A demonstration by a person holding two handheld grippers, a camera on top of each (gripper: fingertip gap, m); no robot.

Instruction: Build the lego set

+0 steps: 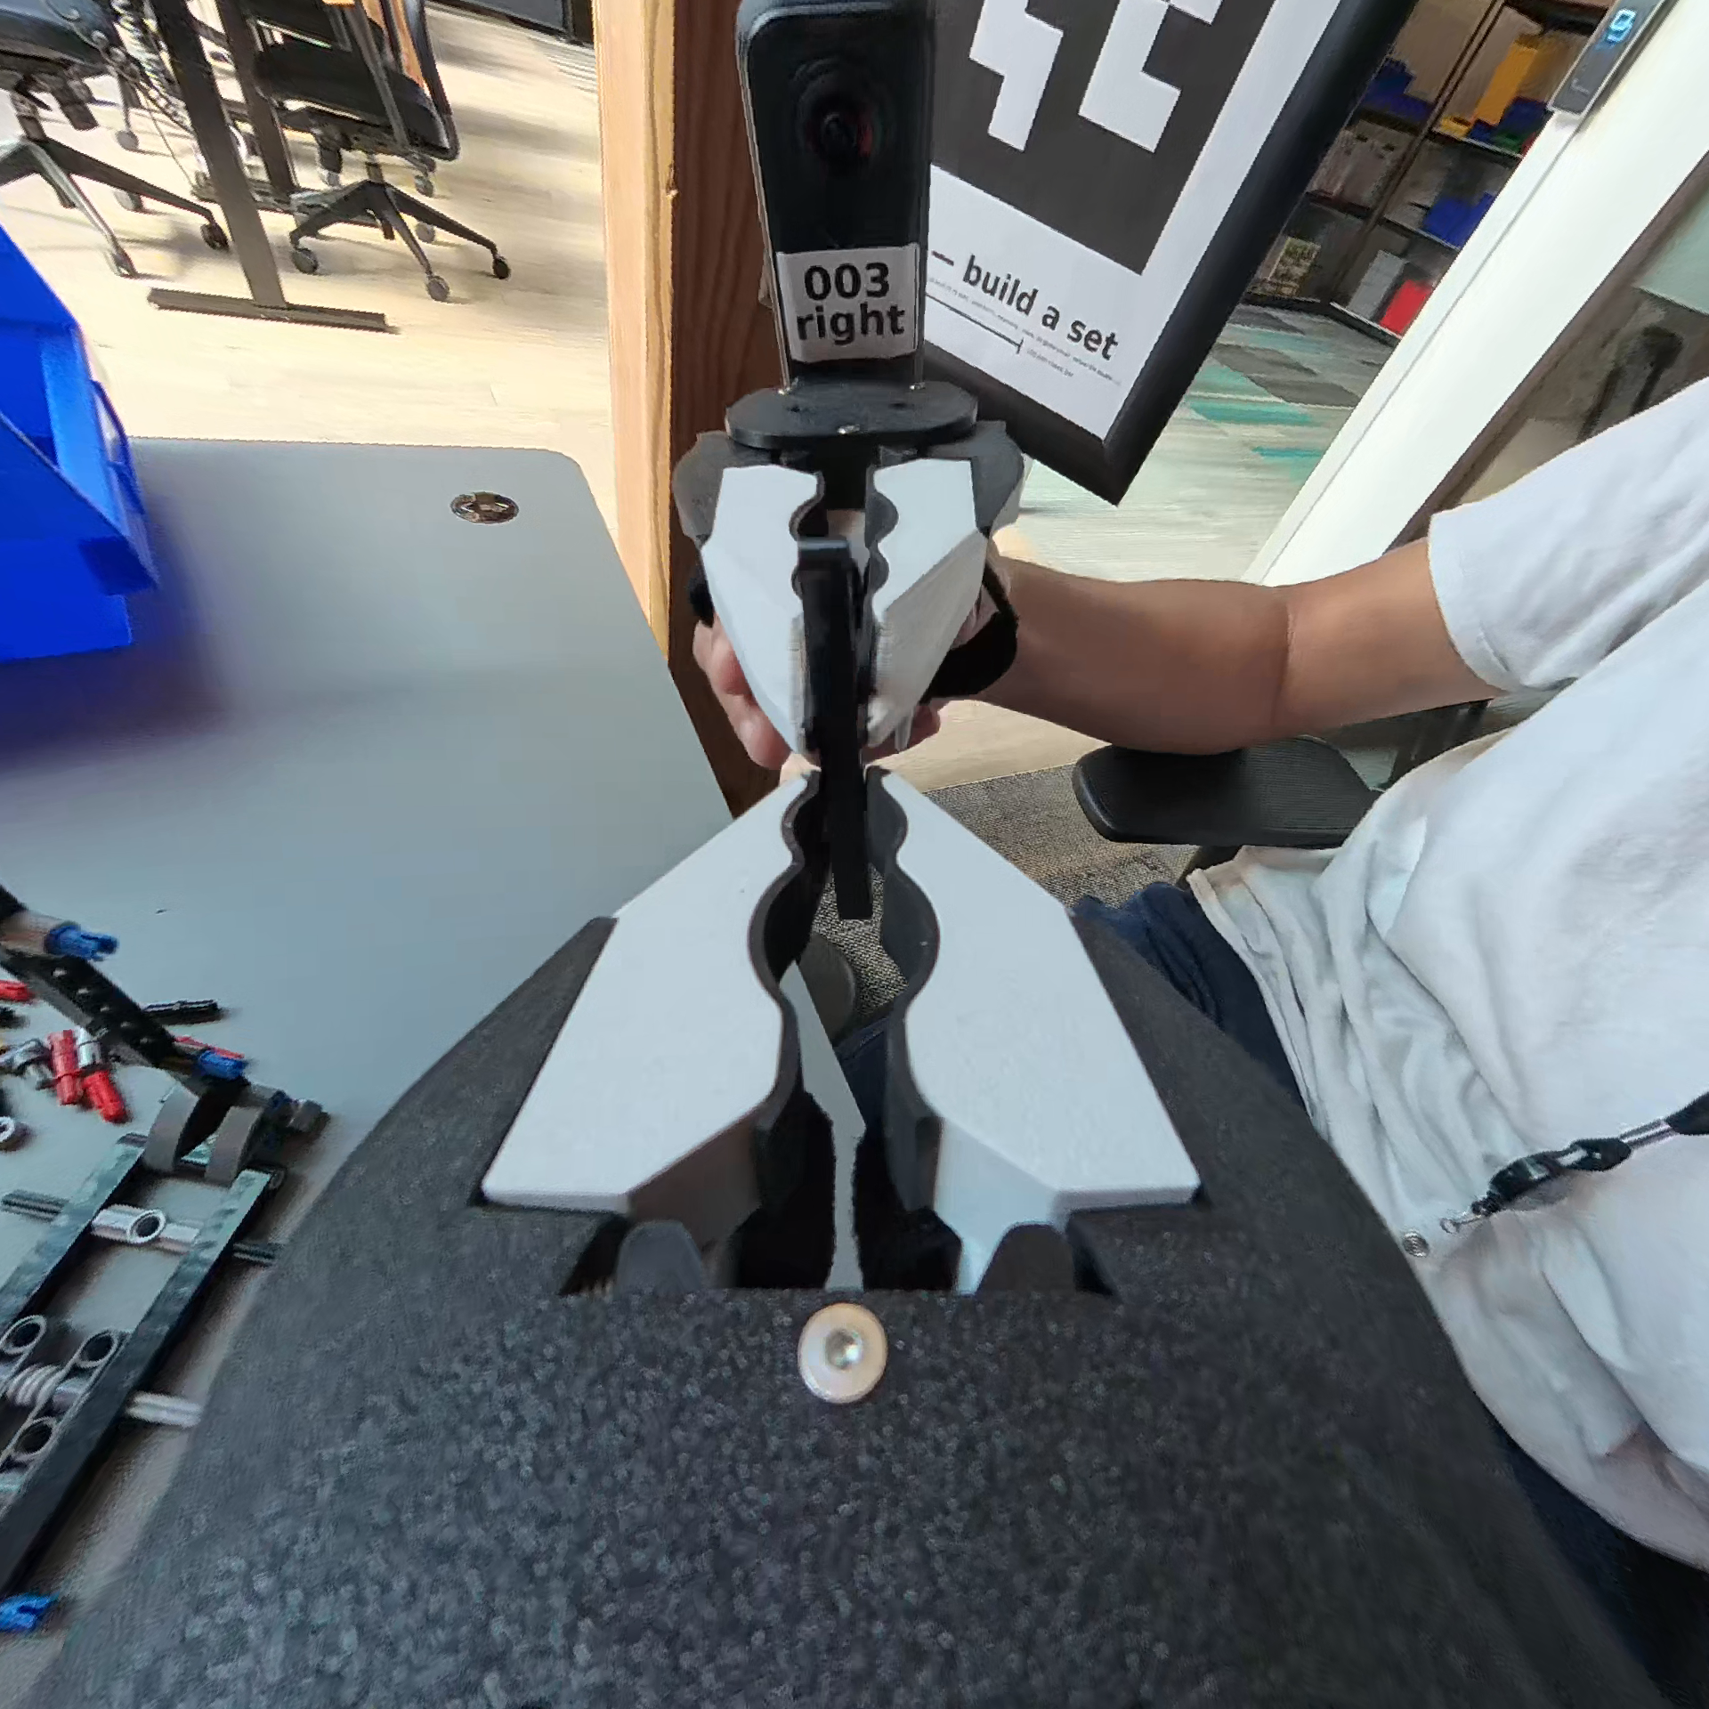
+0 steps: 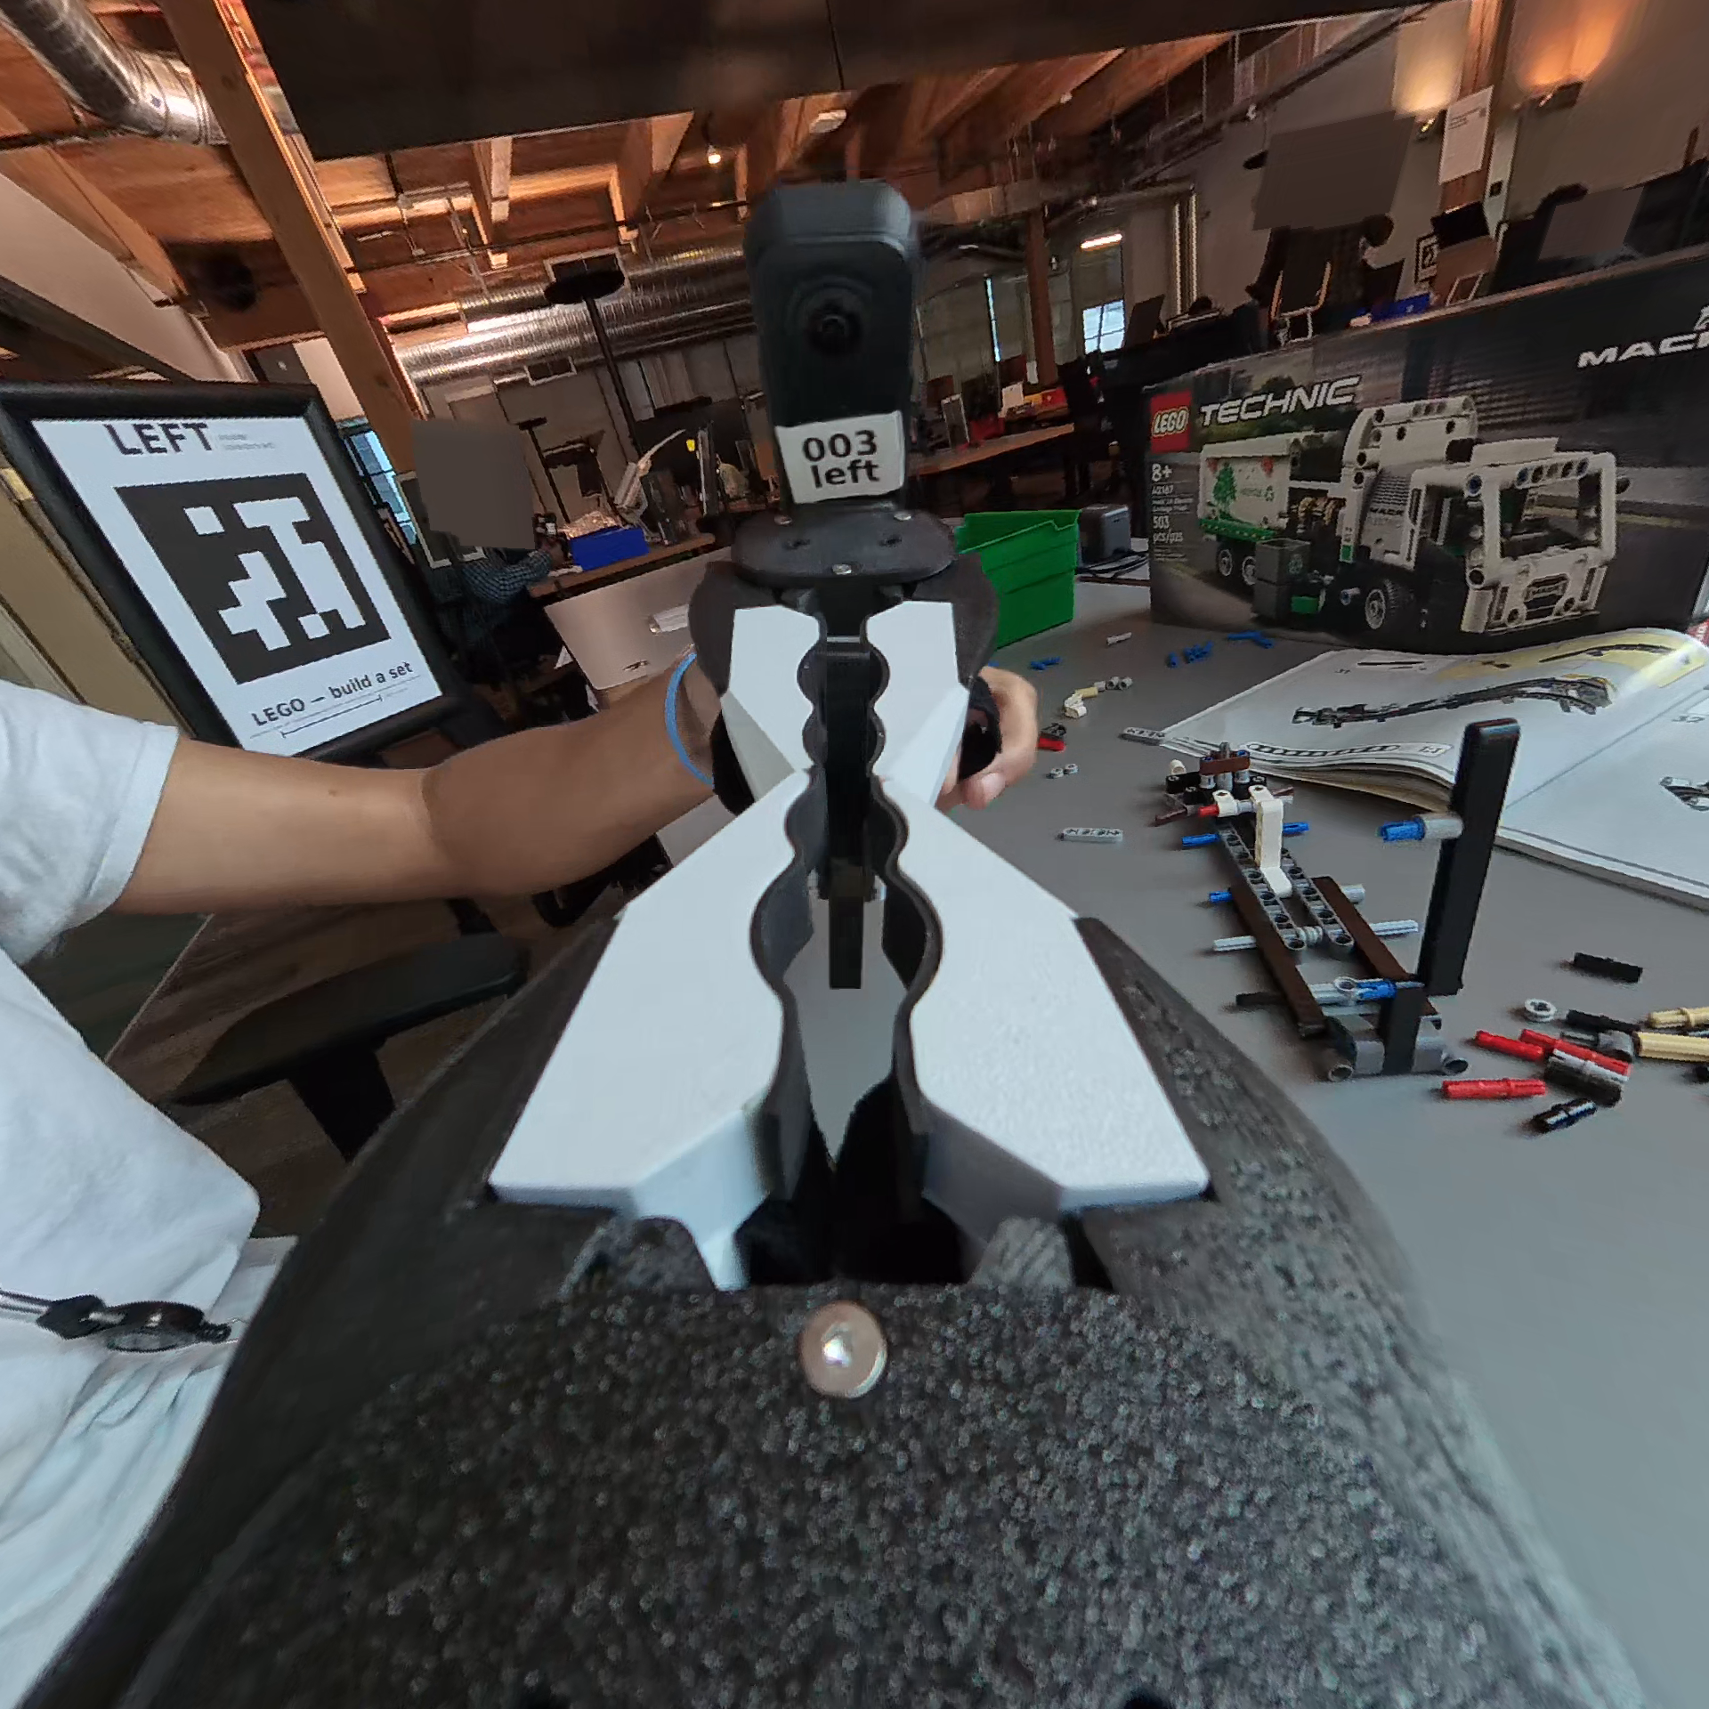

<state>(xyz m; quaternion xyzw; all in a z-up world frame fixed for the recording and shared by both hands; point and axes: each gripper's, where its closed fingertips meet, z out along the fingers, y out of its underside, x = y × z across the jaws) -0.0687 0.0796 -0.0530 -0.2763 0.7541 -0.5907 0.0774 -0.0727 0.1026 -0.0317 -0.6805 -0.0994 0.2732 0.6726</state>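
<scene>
While both tongs face each other off the tabletop [image 2: 1202, 1295] edge, a black beam [image 1: 837, 740] bridges them: left tongs [image 1: 840, 786] and right tongs [image 2: 842, 786] each clamp one end, with the half-built frame [image 2: 1313, 925] at three o'clock.

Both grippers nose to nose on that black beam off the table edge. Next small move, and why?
Probably ease the left gripper open. The black beam is clamped at both ends, and the right gripper looks closed on it too, so one side can let go before anything moves toward the table.
</scene>
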